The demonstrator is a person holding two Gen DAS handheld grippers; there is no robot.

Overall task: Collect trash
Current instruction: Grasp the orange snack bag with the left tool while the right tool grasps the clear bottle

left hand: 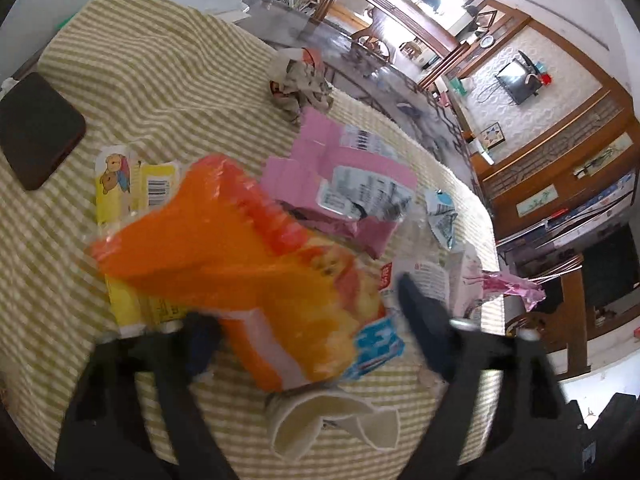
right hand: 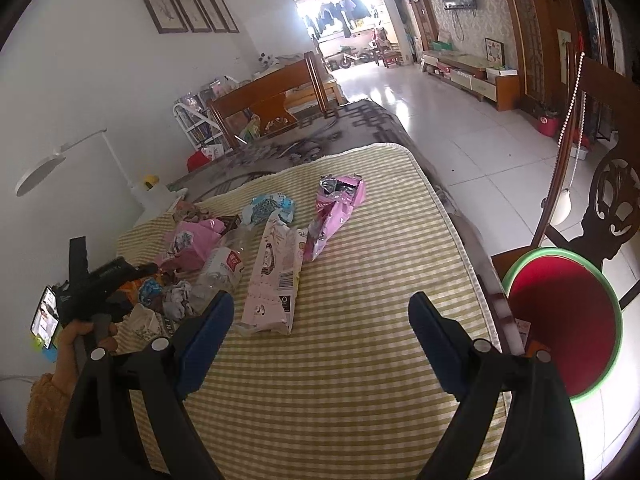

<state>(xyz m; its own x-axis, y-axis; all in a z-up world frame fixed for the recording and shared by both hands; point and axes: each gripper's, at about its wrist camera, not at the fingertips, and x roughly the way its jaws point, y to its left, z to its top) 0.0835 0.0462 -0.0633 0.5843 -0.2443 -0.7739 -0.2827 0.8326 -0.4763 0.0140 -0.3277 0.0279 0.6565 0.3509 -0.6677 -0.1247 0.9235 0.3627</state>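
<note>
Trash is heaped on a yellow-striped mat (right hand: 360, 380). In the left wrist view, an orange snack bag (left hand: 240, 248) lies between the fingers of my left gripper (left hand: 304, 304); the pads flank its lower end and no firm squeeze shows. Around the bag lie a pink wrapper (left hand: 320, 160), a yellow bear packet (left hand: 120, 184) and a torn paper cup (left hand: 320, 424). My right gripper (right hand: 320, 304) hovers open over bare mat, holding nothing. Just beyond it lie a flattened pink-white carton (right hand: 272, 280), a pink foil bag (right hand: 336, 208) and a clear bottle (right hand: 220, 268).
A red basin with a green rim (right hand: 560, 320) sits on a chair at the mat's right edge. A dark flat case (left hand: 36, 132) lies on the mat's far left. Crumpled brown paper (left hand: 300, 84) sits at the far edge. A hand (right hand: 80, 332) holds the left gripper.
</note>
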